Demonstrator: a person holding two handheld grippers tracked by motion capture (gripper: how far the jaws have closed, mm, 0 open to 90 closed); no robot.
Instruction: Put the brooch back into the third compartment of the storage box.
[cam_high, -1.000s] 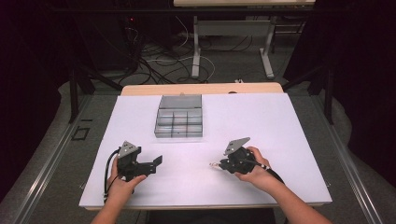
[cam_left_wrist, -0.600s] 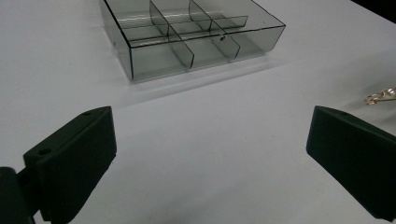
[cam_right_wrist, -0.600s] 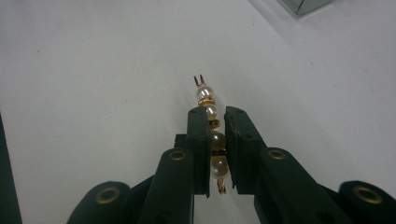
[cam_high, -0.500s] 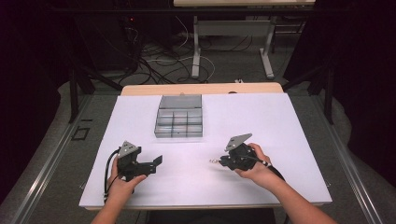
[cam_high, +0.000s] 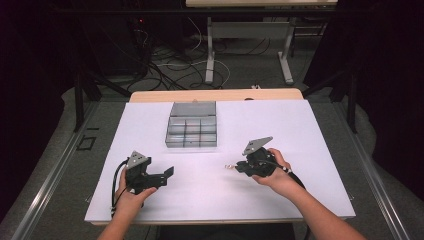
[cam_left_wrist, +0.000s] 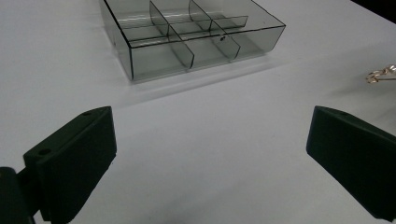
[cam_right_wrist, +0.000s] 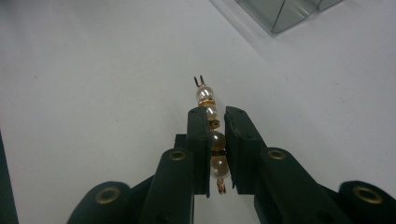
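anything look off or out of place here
Nothing stands out. The clear compartment box sits squarely on the white table, lid open, unbroken. The right gripper is shut on a pearl bead piece that looks whole. The left gripper is open, holding nothing.

A white-topped rectangular table (cam_high: 310, 125) with a pale wooden far edge is seen under bright light. Beyond the table, tangled black cables (cam_high: 165, 65) are spread over grey floor (cam_high: 250, 75), beside the white metal legs (cam_high: 210, 55) of another desk. Darkness surrounds the table.
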